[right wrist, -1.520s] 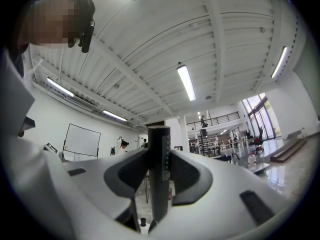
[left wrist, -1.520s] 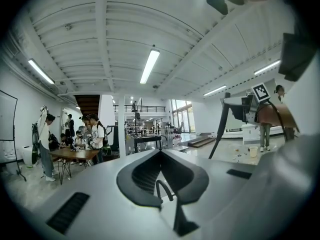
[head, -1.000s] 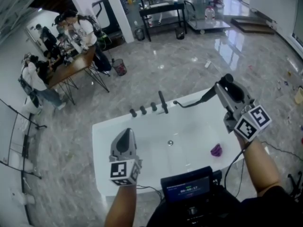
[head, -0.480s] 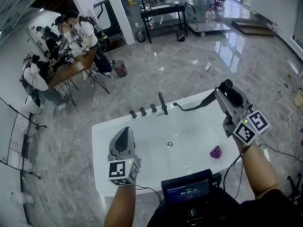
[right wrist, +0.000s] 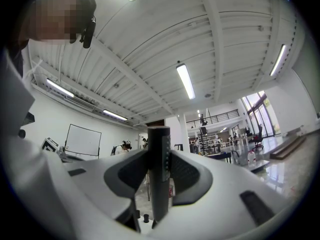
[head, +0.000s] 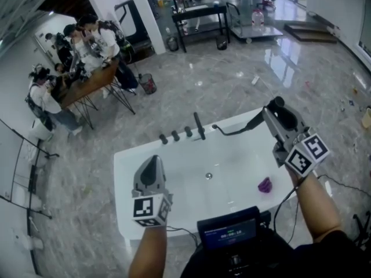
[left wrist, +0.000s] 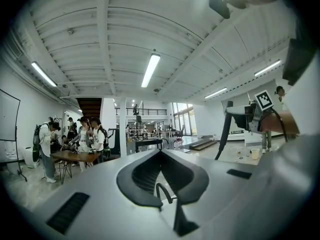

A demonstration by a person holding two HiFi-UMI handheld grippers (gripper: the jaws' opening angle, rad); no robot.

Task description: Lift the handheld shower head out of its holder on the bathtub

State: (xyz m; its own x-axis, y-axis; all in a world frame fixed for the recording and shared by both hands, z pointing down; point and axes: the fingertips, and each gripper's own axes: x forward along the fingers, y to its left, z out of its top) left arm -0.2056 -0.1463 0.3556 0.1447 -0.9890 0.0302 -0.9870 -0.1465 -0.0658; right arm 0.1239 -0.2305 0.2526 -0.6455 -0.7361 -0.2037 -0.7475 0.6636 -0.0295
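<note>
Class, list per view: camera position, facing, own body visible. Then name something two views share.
Head view: on head, steeply down at bathtub; forearms, left gripper, right gripper.
Left gripper view: on left gripper, level toward people; shut fingers.
Right gripper view: on right gripper, tilted upward; fingers gripping shower head.
Shared: head and left gripper views show right gripper.

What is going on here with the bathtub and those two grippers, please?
A person stands at a white bathtub with a gripper in each hand. The right gripper is clamped on the black handheld shower head, held up above the tub's right end, with its hose trailing back to the rim near the taps. The left gripper hovers over the near side, jaws together and empty.
</note>
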